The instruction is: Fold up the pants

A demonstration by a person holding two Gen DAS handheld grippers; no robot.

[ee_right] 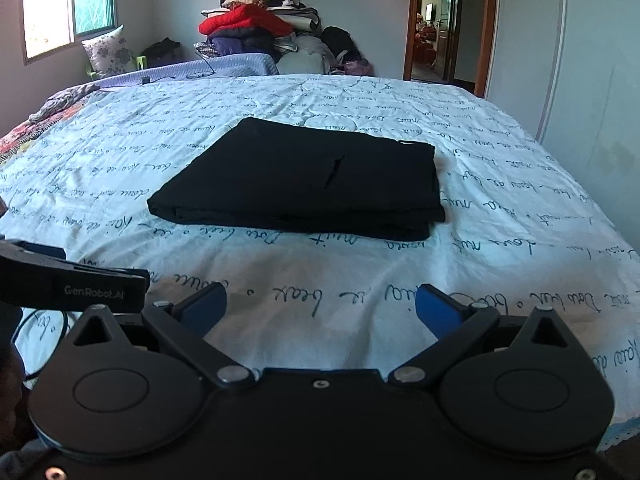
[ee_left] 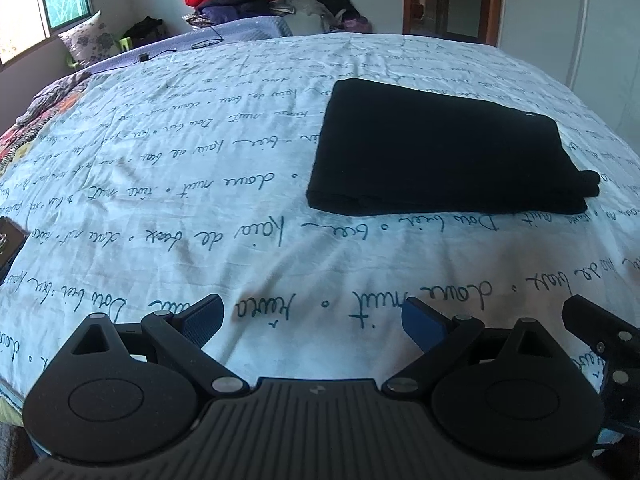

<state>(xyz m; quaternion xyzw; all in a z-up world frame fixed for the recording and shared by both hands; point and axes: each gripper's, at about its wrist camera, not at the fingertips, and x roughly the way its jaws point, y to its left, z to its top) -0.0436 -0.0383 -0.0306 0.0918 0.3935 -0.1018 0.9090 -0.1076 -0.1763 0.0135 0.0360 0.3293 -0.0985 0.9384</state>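
Black pants (ee_left: 440,148) lie folded into a flat rectangle on the pale blue bedspread (ee_left: 200,184) with handwriting print; in the right wrist view they (ee_right: 304,180) sit mid-bed. My left gripper (ee_left: 314,320) is open and empty, near the bed's front edge, well short of the pants. My right gripper (ee_right: 320,310) is open and empty, also back from the pants. Part of the right gripper (ee_left: 600,340) shows at the left view's right edge; the left gripper's body (ee_right: 72,284) shows at the right view's left.
A pile of clothes with a red jacket (ee_right: 248,20) stands at the far end of the bed. A floral pillow (ee_right: 108,50) sits by the window. A doorway (ee_right: 436,20) opens at the back right. A patterned blanket (ee_left: 36,120) lies along the left edge.
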